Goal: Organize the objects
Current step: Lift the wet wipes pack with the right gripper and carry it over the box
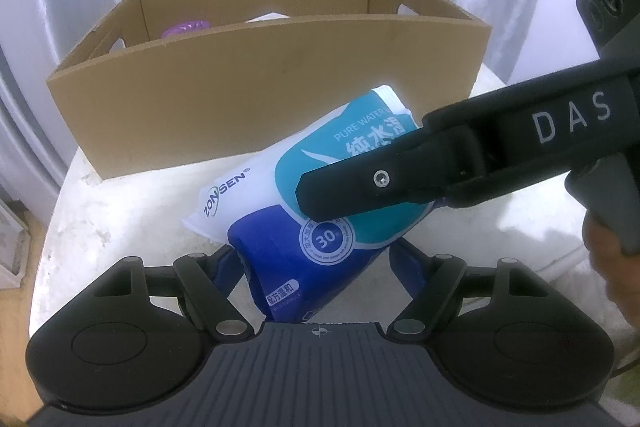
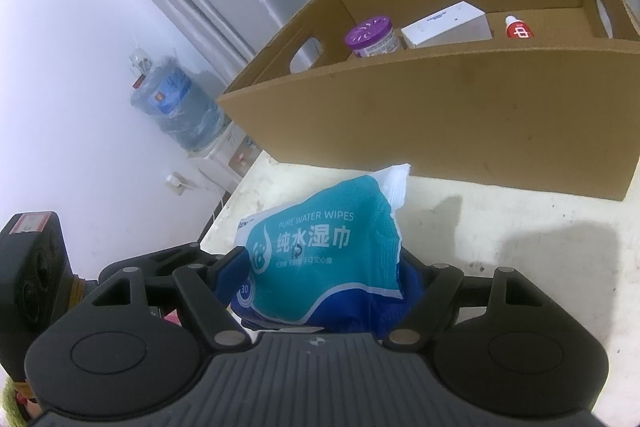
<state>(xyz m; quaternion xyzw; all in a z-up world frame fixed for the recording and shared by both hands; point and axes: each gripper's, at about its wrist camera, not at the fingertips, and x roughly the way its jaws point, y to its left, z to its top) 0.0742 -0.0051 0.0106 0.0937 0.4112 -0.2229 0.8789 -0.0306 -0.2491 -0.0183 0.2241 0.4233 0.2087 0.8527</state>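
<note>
The pack of wet wipes (image 1: pixel 304 187) sits just in front of the cardboard box (image 1: pixel 256 95), raised off the white table (image 1: pixel 120 219) at a tilt, and both tongs have it at once. The left gripper (image 1: pixel 316 267) is clenched on the pack's dark blue near end, its blue fingers (image 1: pixel 234 259) pressing the wrapper from either side. The right gripper (image 2: pixel 320 283) is clenched on the same pack from the other direction; in the left view its black finger (image 1: pixel 360 191) lies across the teal label, coming in from 3 o'clock. The risk, as a judgement, comes from this double hold on a soft, slippery bag: if the two hands pull apart or lift unevenly, the wrapper can crumple, tear at a seam, or squirm out of one pair of fingers and drop. The near wall of the box stands high, so a pack carried too low would likely snag on its rim or shove the box backward. Inside wait a purple-lidded jar (image 2: pixel 374 37), a white carton (image 2: pixel 444 23) and a red-capped bottle (image 2: pixel 518 29), which a careless drop could knock over. In the left view the pack's long axis runs from 6 toward 1 o'clock, its crimped white end (image 1: pixel 390 99) pointing up at the box.
</note>
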